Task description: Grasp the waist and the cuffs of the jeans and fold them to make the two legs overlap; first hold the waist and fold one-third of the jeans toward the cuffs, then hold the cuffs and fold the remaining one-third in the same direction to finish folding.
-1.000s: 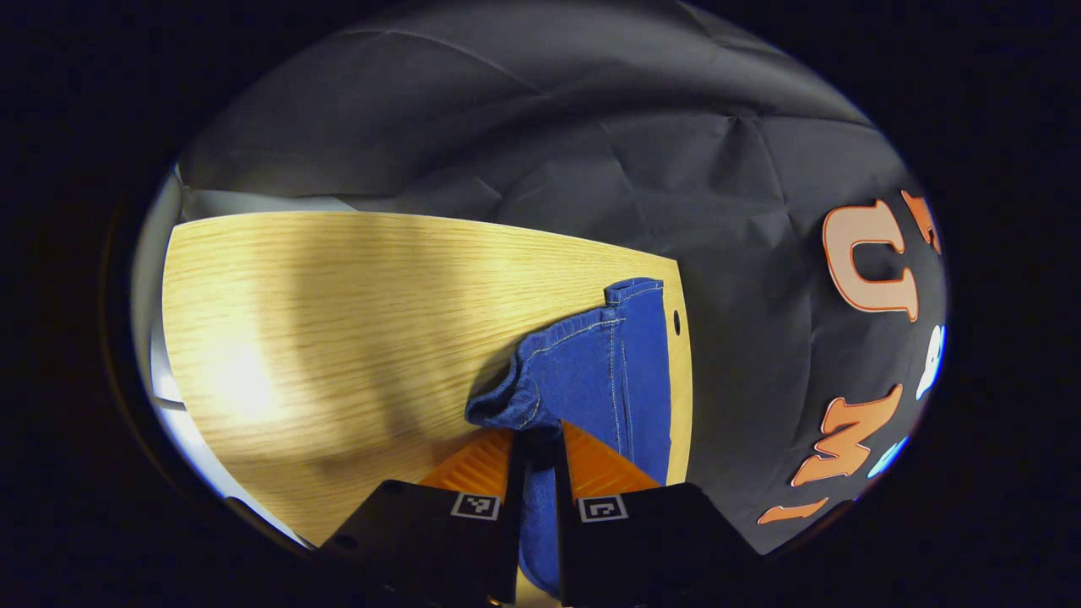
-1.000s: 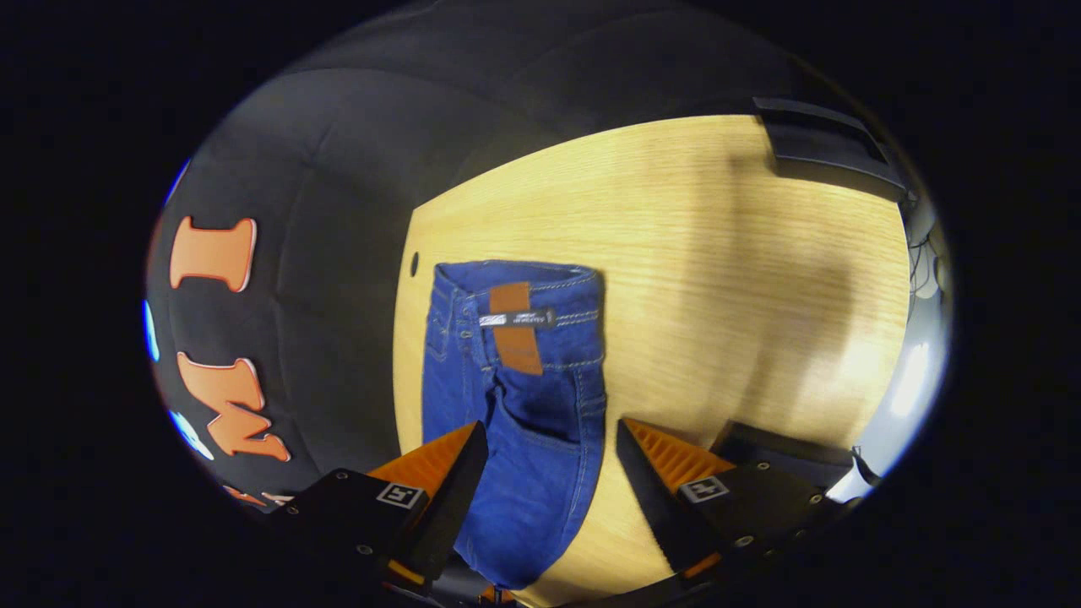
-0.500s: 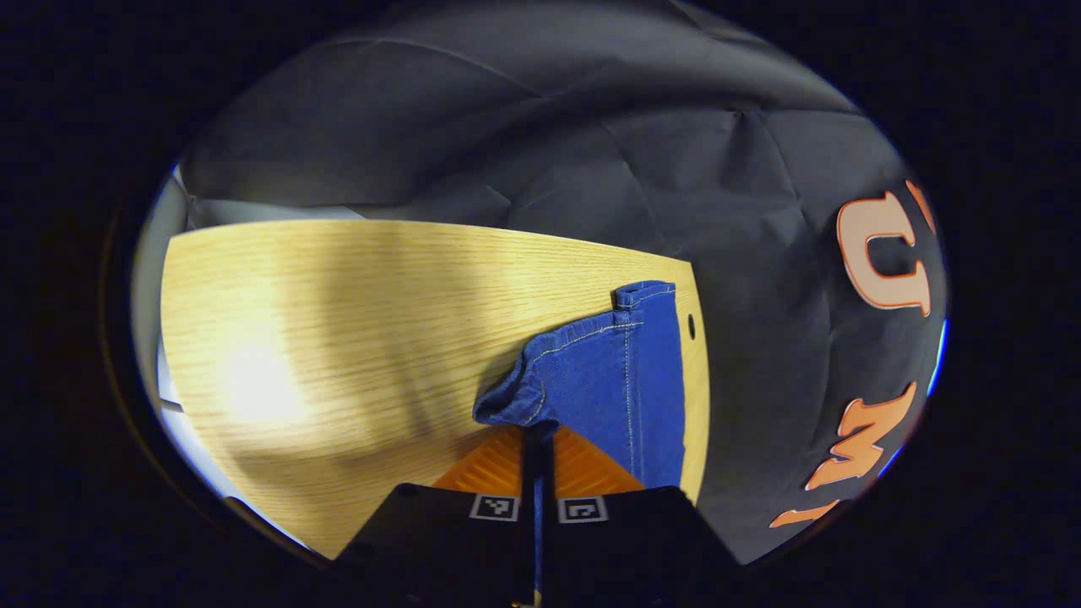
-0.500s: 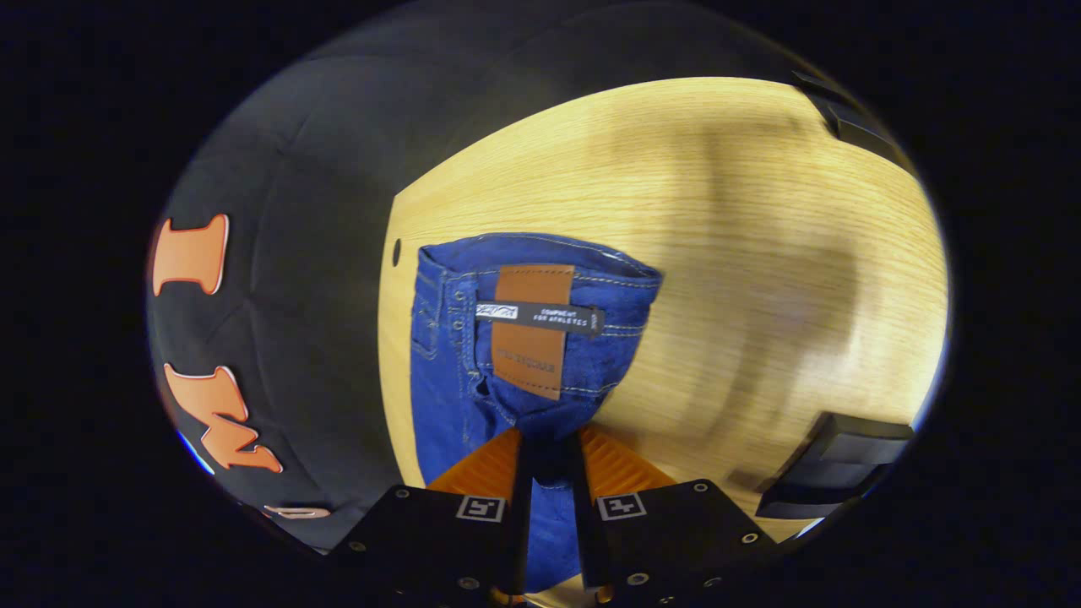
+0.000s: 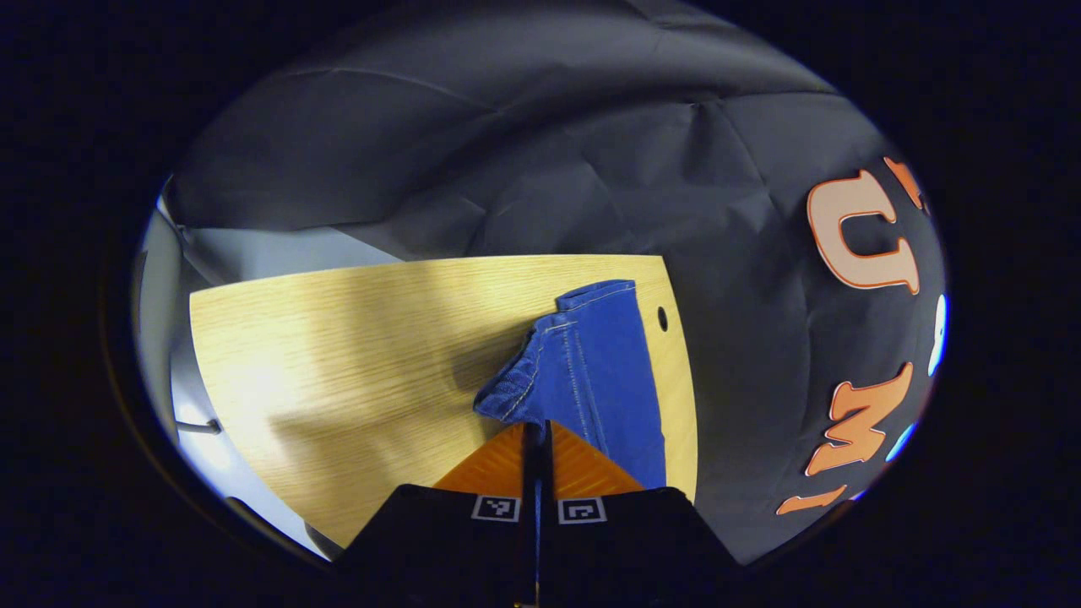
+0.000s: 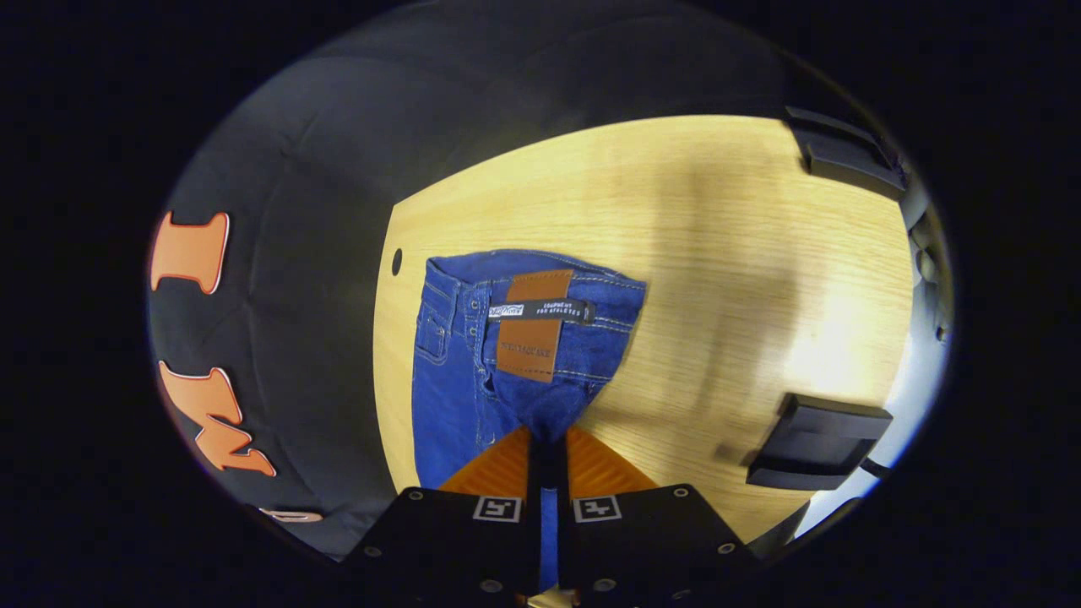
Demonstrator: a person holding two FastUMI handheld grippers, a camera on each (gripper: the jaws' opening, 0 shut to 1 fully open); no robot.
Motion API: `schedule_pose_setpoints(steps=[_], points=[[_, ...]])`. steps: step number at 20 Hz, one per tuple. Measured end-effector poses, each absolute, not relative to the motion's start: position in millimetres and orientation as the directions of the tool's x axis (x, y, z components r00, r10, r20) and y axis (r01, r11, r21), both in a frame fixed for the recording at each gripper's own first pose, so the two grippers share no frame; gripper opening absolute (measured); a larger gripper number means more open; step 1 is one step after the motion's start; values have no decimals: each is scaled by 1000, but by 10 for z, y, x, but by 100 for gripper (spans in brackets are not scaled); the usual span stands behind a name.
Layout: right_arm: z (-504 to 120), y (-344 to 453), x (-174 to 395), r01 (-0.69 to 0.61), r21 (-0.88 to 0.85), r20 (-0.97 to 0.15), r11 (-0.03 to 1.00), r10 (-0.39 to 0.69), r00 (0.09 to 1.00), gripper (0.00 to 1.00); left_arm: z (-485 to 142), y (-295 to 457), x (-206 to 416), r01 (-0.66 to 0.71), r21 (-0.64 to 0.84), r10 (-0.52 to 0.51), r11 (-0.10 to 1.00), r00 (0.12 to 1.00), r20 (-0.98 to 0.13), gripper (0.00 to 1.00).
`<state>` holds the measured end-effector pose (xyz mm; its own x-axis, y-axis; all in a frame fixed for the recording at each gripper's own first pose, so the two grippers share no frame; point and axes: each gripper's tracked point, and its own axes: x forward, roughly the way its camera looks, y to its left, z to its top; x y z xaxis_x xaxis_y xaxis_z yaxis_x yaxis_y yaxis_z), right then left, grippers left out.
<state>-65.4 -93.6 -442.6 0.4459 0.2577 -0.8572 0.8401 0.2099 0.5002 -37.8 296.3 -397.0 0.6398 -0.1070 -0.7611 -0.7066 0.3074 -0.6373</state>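
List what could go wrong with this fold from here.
1. The left claw pinches only a bunched corner of the cuff; that thin grip might slip as the leg lifts.
2. The jeans lie along the table edge, so a sideways pull could drag them off.
3. The right claw grips below the waist patch, so the legs may not line up.

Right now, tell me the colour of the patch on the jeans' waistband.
Brown patch, clearest in the right gripper view.
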Motion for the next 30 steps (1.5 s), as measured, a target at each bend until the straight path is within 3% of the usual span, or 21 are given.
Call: schedule_pose_setpoints(steps=[3, 8, 16, 20, 26, 28, 30], points=[[-4231, -1039, -656, 848, 500, -856, 176, 247, 454, 8, -3768, 3006, -212, -694, -631, -122, 346, 634, -764, 2], [-4039, -1067, -513, 888, 441, -885, 131, 231, 405, 8, -3553, 3139, 269, -727, -623, -176, 290, 599, -781, 2], [-3965, -932, 283, 914, 347, -924, 209, 240, 296, 8, -3832, 3179, 1183, -764, -526, -224, 375, 475, -851, 2], [-4213, -861, 679, 921, 319, -925, 224, 285, 251, 8, -4079, 3162, 1490, -763, -473, -212, 440, 423, -881, 2], [-4559, -682, 1215, 907, 305, -919, 288, 340, 201, 8, -4366, 3091, 2017, -680, -380, -155, 627, 370, -916, 2], [-4567, -659, 1298, 889, 325, -915, 323, 345, 209, 9, -4256, 2995, 2070, -631, -382, -158, 676, 382, -911, 10], [-4503, -659, 1469, 853, 408, -889, 325, 353, 291, 12, -4042, 2968, 2174, -586, -384, -129, 714, 428, -894, 27]])
